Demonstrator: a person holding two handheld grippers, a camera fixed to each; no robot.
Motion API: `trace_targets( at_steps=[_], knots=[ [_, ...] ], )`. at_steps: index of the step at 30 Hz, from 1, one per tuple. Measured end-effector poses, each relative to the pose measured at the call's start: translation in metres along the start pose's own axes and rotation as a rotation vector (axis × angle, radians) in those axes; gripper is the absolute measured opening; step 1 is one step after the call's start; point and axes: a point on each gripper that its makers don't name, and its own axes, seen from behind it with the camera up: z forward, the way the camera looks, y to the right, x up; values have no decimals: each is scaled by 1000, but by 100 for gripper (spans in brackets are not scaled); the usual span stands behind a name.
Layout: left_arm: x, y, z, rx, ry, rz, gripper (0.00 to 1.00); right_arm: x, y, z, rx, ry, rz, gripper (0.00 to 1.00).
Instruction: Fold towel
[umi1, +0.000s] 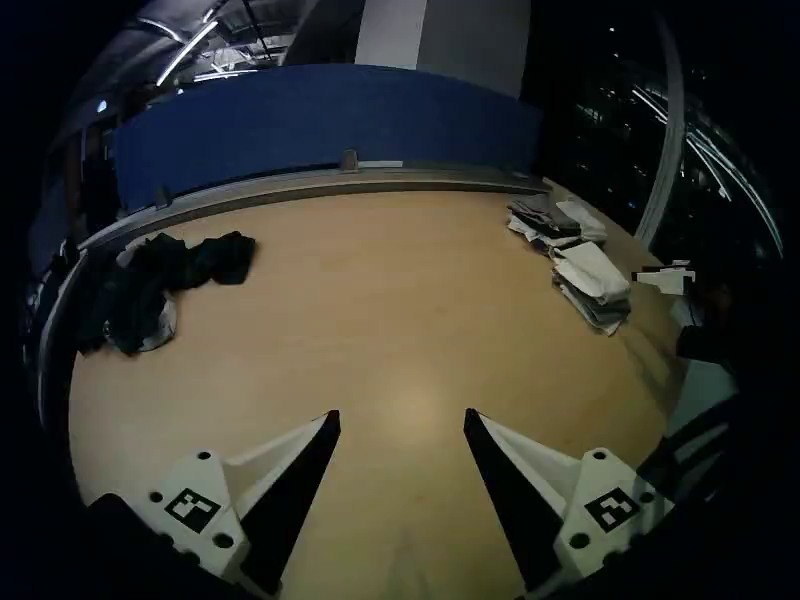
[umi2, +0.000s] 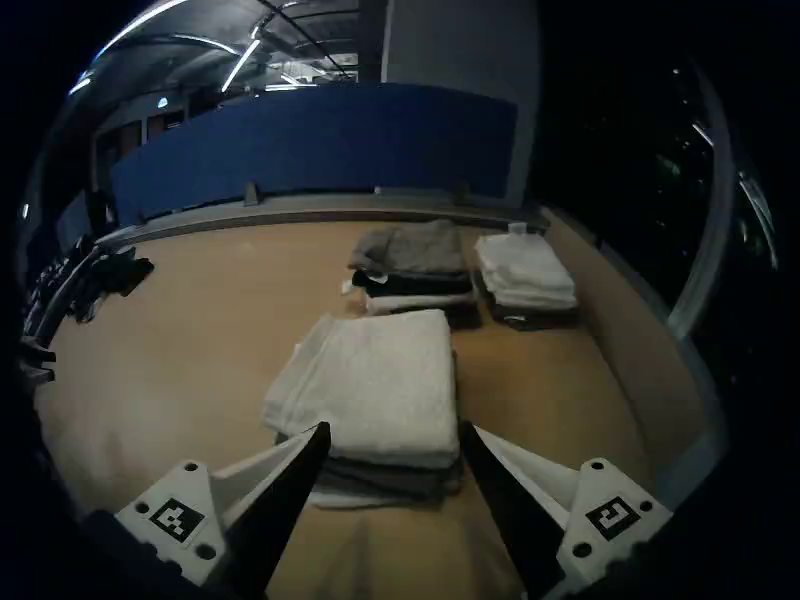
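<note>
White right gripper (umi2: 390, 438) and left gripper (umi1: 402, 420) gaped empty; crumpled dark towel heap (umi1: 190, 265), likely soft, limp, wanted a corner pinch.

dark heap (umi1: 160, 280): pieces indistinct; near stack (umi2: 370, 385): front edge behind fingers (umi2: 287, 488)

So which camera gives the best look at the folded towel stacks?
The right gripper view: the folded towel stacks lie close ahead, so separate piles and layers are clear. The left gripper view shows them small and far off, near the right edge of the table.
</note>
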Motion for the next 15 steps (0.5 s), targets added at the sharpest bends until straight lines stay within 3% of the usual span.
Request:
trace_targets(
  at_steps=[8,15],
  knots=[
    [5,-7,-2,16,28,-18,92,28,-37,-6,82,101,28,100],
    [13,-11,-5,28,69,-31,92,55,-58,-11,108,198,20,100]
  ],
)
